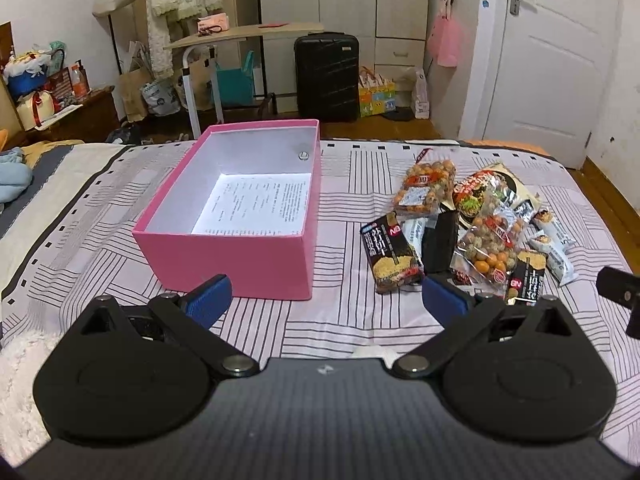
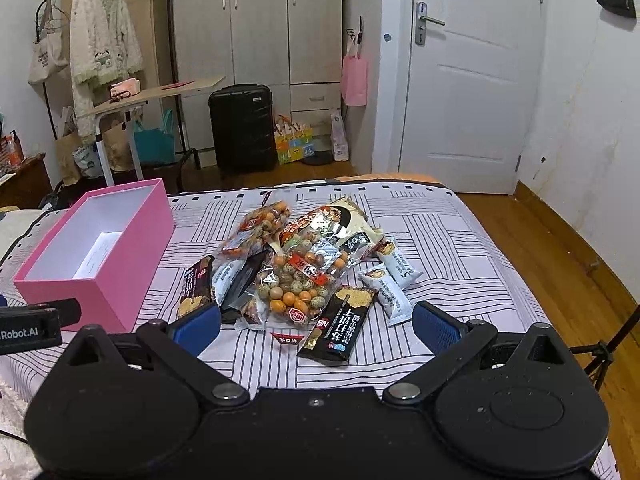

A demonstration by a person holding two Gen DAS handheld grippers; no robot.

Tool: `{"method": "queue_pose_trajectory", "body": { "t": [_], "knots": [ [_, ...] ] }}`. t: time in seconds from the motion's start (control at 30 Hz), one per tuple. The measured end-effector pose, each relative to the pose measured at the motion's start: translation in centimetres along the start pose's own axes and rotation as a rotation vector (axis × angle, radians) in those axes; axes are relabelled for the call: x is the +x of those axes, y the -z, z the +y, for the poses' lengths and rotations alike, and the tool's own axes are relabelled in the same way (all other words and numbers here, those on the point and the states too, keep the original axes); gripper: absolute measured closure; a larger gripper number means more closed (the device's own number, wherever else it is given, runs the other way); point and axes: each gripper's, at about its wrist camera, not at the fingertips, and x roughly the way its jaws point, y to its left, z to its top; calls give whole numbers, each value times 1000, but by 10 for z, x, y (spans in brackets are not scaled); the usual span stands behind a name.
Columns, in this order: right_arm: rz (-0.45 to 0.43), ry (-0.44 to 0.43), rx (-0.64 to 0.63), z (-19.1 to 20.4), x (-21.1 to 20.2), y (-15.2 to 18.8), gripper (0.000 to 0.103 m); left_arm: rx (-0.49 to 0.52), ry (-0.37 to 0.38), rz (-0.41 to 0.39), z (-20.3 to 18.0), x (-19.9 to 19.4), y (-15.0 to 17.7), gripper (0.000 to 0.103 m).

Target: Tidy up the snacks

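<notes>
An open pink box [image 1: 224, 262] with a printed sheet inside stands on the bed; it also shows in the right wrist view [image 2: 96, 280] at the left. A pile of snack packets [image 1: 472, 232] lies to its right: bags of coloured coated nuts [image 2: 300, 280], black cracker packs [image 2: 340, 328] and white bars [image 2: 390, 298]. My left gripper [image 1: 326, 300] is open and empty, just in front of the box and pile. My right gripper [image 2: 316, 326] is open and empty, its fingers either side of the pile's near edge.
The bed has a pink striped sheet [image 1: 340, 320]. Beyond its far edge stand a black suitcase [image 1: 326, 76], a side table [image 1: 240, 36], bags and a wardrobe. A white door [image 2: 468, 92] and wooden floor [image 2: 552, 264] are to the right. The left gripper's body [image 2: 36, 326] shows at the left.
</notes>
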Motion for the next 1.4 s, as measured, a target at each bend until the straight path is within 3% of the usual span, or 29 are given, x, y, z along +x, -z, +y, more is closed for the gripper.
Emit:
{"method": "queue_pose_trajectory", "body": {
  "t": [1.17, 1.4],
  "knots": [
    [-23, -17, -37, 0, -10, -2, 0, 42, 13, -2, 0, -20, -4, 0],
    [-190, -62, -167, -6, 0, -1, 0, 41, 47, 24, -1, 3, -15, 0]
  ]
}}
